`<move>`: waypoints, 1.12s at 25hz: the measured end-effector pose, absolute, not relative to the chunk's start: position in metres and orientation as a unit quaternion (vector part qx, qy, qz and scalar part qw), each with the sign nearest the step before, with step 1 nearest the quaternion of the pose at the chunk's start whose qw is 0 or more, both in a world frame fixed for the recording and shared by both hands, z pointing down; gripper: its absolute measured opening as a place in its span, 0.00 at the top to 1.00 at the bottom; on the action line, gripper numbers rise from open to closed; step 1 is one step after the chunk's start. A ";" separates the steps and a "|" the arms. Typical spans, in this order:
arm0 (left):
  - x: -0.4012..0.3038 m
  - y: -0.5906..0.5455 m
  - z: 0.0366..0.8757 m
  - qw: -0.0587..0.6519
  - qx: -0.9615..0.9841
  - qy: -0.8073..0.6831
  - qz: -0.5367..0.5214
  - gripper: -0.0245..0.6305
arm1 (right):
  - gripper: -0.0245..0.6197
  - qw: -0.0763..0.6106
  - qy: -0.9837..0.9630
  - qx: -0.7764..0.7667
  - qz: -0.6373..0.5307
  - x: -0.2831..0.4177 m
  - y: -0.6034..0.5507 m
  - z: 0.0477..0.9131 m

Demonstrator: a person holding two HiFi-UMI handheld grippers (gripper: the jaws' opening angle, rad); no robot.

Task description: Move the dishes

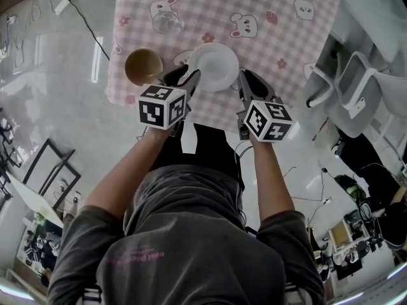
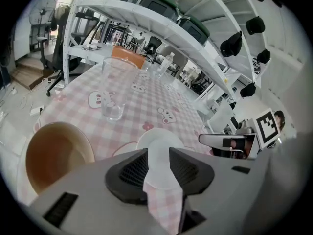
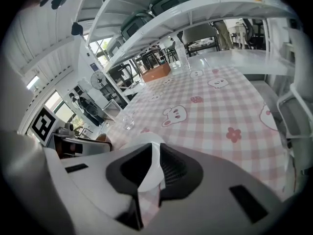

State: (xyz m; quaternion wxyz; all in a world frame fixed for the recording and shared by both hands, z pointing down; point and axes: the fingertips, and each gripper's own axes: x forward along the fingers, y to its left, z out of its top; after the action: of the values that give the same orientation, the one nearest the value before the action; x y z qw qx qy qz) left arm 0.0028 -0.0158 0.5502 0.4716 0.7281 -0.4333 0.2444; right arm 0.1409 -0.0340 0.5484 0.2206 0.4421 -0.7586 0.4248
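Note:
A white dish (image 1: 213,67) is above the near edge of the pink checked table (image 1: 267,5), with a gripper on each side. My left gripper (image 1: 189,79) is shut on the dish's left rim, and my right gripper (image 1: 245,82) is shut on its right rim. In the left gripper view the white dish (image 2: 157,137) fills the gap between the left gripper's (image 2: 158,154) pads, and the right gripper (image 2: 230,143) shows across it. In the right gripper view the dish (image 3: 141,140) runs between the right gripper's (image 3: 155,153) pads.
A brown bowl (image 1: 143,65) stands just left of the dish near the table edge, with a clear glass (image 1: 167,21) farther back. White chairs (image 1: 356,81) stand to the table's right. Shelving (image 2: 161,18) rises beyond the table.

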 end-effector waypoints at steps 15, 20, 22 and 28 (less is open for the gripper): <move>-0.014 -0.003 0.492 0.408 0.783 -0.418 0.214 0.90 | 0.89 0.204 -0.782 0.448 0.383 0.119 -0.021 0.493; -0.031 0.003 0.480 0.388 0.792 -0.424 0.205 0.92 | 0.89 0.204 -0.793 0.438 0.371 0.101 -0.018 0.480; -0.039 0.005 0.476 0.385 0.792 -0.429 0.202 0.93 | 0.89 0.204 -0.798 0.431 0.369 0.091 -0.018 0.476; -0.068 0.013 0.474 0.382 0.786 -0.444 0.196 0.94 | 0.89 0.210 -0.809 0.407 0.367 0.055 -0.017 0.477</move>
State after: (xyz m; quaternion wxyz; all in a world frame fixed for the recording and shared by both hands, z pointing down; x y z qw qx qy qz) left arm -0.0675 0.0128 0.4736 0.3821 0.7861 -0.4443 0.1964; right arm 0.0554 -0.0174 0.4767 0.2101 0.4072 -0.8094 0.3672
